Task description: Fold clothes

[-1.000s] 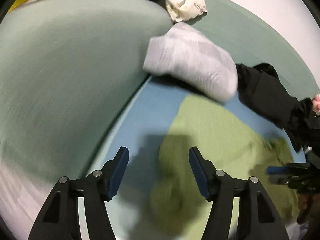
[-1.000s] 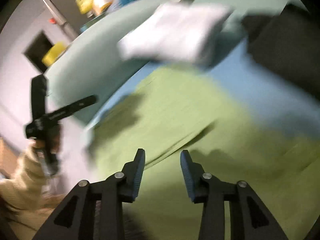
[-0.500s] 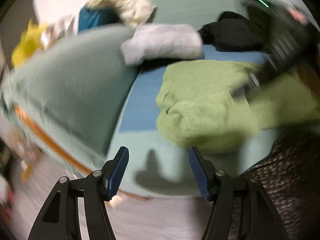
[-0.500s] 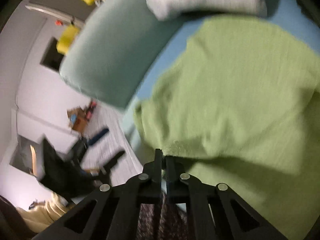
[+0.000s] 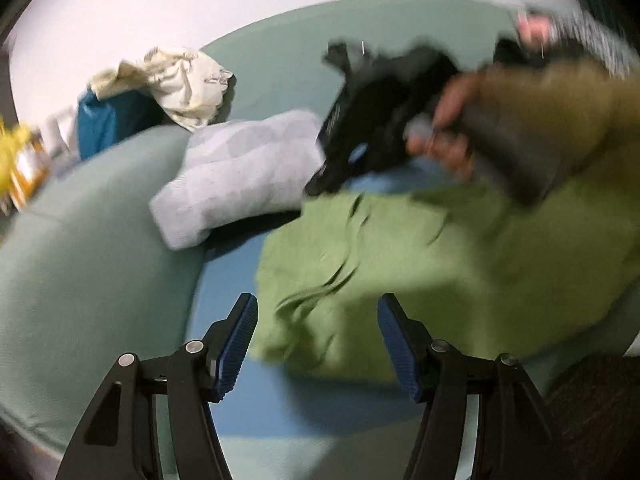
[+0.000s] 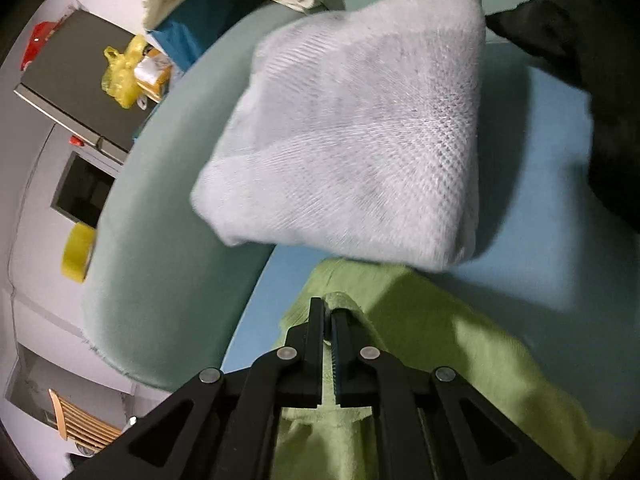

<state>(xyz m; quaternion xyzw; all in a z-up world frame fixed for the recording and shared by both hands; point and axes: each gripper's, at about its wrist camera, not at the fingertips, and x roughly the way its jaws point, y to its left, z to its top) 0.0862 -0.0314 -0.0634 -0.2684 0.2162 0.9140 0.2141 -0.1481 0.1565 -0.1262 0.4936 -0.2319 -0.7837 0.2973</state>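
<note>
With the left claw (image 5: 318, 344) wide open and empty at the bottom middle, the right claw (image 6: 329, 330) pinching the green cloth (image 6: 460, 364) low in the frame should probably pull it flat slowly.

Folded sweater (image 6: 352, 128) behind garment (image 6: 460, 360) on cushion (image 6: 532, 216), armrest (image 6: 160, 272) left, dark clothing (image 6: 592, 80) right

Left gripper (image 5: 318, 338): black hinged arms, silver screws, ribbed blue pads (image 5: 236, 344). Right gripper (image 6: 329, 330) all black. Bare-skinned hand (image 5: 444, 128) at two o'clock, olive sleeve (image 5: 560, 96).
</note>
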